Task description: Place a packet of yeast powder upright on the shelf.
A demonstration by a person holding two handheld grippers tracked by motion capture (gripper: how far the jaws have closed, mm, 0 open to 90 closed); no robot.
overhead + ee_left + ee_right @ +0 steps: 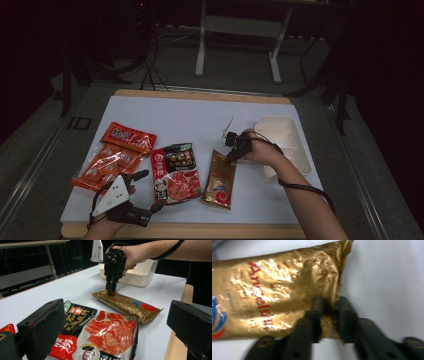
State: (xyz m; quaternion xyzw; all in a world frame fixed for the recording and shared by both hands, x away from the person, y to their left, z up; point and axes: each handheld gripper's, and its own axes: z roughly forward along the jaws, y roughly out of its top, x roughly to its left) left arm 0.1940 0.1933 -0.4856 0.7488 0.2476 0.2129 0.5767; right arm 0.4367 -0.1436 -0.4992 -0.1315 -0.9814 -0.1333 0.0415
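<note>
There, gold packet's (274, 290) sealed end between the right gripper's (329, 315) pinched fingers (347, 315).

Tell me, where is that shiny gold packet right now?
In the high view, the gold packet lies right of the red-and-black pouch, left of the white tray; the right hand-held gripper pinches its far edge.

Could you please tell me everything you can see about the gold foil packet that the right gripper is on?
The gold foil packet is a flat, shiny, crinkled rectangular pouch with red lettering and a red and blue emblem. It lies flat on the white table top, right of the red and black snack bag, its far end towards the white plastic tray. The right gripper pinches the sealed edge at that far end, jaws closed on the foil.
</note>
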